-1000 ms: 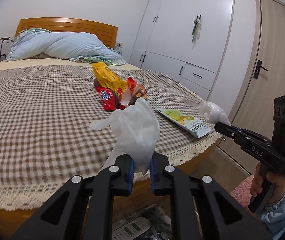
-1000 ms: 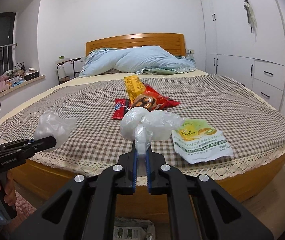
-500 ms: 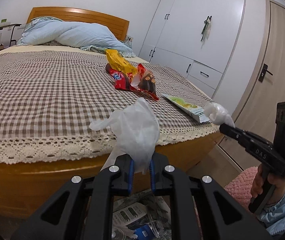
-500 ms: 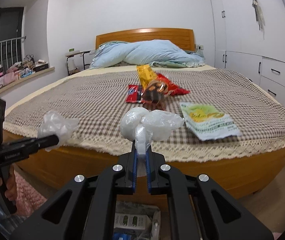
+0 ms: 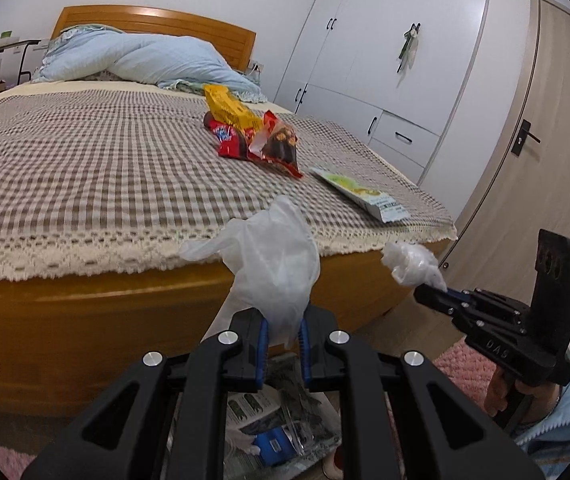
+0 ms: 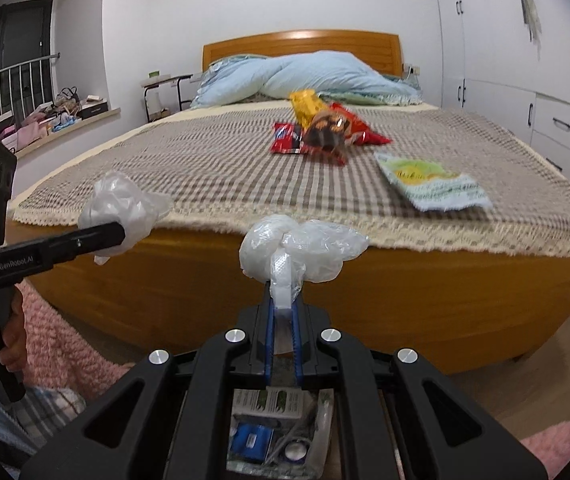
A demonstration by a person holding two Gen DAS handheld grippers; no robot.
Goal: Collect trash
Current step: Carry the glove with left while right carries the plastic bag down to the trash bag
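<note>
below the foot of the bed, off its mattress edge, both grippers hang over an open trash container on the floor, already holding paper and a blue packet.

left gripper: jaws closed on a crumpled clear plastic bag, pinched by its lower fold only; most of the film stands free above the pads.

right gripper: jaws closed on a knotted clear plastic wad, held by a thin tail of film between the blue pads.

remaining items on the checked bedspread: a yellow packet, red snack wrappers in a loose heap, and a green-and-white pouch near the foot edge. none is collected yet.

risks noted:
- light film may cling to the pads on release, through static or a snagged fold, and fail to drop.
- if released away from the opening, either piece could drift onto the floor or the pink rug, as such film falls slowly and sideways.
- the right grip is narrow; a jerk could pull the tail free early.
- the two grippers are near each other; opening both at once invites a clash or tangled film.
- the pouch lies close to the bed's foot edge and could be knocked off in a later reach.

judgement: deposit pending, task well short of complete.
</note>
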